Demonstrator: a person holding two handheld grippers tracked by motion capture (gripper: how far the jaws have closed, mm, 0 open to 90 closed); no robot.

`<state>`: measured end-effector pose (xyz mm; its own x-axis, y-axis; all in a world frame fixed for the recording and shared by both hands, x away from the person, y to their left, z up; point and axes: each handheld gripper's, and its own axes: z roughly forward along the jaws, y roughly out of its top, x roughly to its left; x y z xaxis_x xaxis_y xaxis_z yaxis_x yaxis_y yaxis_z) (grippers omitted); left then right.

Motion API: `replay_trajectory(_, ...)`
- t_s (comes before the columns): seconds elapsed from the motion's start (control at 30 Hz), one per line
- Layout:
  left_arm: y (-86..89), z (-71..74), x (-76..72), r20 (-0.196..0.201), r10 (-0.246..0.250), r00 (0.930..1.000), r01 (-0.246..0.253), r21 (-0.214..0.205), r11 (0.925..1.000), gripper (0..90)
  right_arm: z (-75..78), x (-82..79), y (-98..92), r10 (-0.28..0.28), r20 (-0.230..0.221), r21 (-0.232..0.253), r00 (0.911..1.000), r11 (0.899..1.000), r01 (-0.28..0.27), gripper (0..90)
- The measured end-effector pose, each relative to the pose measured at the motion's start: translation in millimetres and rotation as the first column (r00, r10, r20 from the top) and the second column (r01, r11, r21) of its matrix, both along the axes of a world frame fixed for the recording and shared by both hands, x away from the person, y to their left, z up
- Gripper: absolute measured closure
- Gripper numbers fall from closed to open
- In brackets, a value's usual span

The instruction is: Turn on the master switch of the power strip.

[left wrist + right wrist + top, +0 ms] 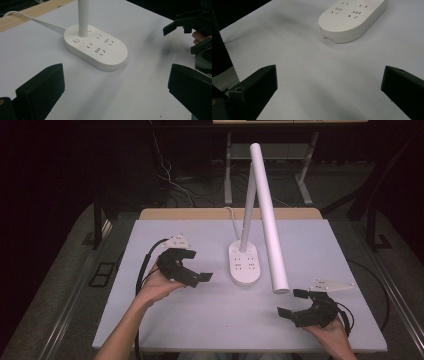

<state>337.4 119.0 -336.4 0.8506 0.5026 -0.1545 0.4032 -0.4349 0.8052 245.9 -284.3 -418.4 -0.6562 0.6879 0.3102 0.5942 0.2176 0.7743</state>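
Lamp base (245, 264): white oval block with sockets on its top, sitting near the middle of the counter (165, 320); it is the landmark for every place below, and probably set centrally so both hands can reach it.
Stem (247, 210): rises from the far end of the lamp base, just beside a small round button (76, 40).
Lamp head (268, 217): long white tube slanting down from high above the lamp base to its right, its lower end hanging near the right side of the base, clear of the counter as far as I can tell.
Cord (35, 21): leaves the far end of the lamp base and runs toward the wooden back edge, kept out of the working area.
Left hand-held gripper (192, 270): to the left of the lamp base, near but apart from it, jaws spread wide and empty, aimed at the base, which suggests an approach.
Right hand-held gripper (292, 304): nearer the person and to the right of the lamp base, just below the tube's lower end, jaws spread and holding nothing.
Judgement: both tools seem poised on either side, nothing gripped yet.
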Motion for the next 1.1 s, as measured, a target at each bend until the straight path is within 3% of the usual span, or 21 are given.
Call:
replay_trajectory(0.67, -17.0, 10.4, 32.9, 0.001, -0.010, 1.0000, 0.009, 0.076, 0.9971, 0.3, -0.4, 0.7, -1.7, 0.000, 0.007, 0.003, 1.0000, 1.000, 0.000, 0.1)
replay_trajectory(1.03, -27.9, 9.0, 52.6, -0.007, -0.007, 1.0000, 0.007, 0.129, 0.9916, 0.5, -0.8, 0.9, -1.9, 0.003, 0.006, 0.002, 1.0000, 1.000, -0.003, 0.1)
replay_trajectory(1.1, -30.5, 8.3, 55.5, -0.011, 0.000, 0.9999, 0.001, 0.123, 0.9924, 0.5, -0.8, 0.9, -1.9, 0.003, 0.006, 0.002, 1.0000, 1.000, -0.003, 0.0)
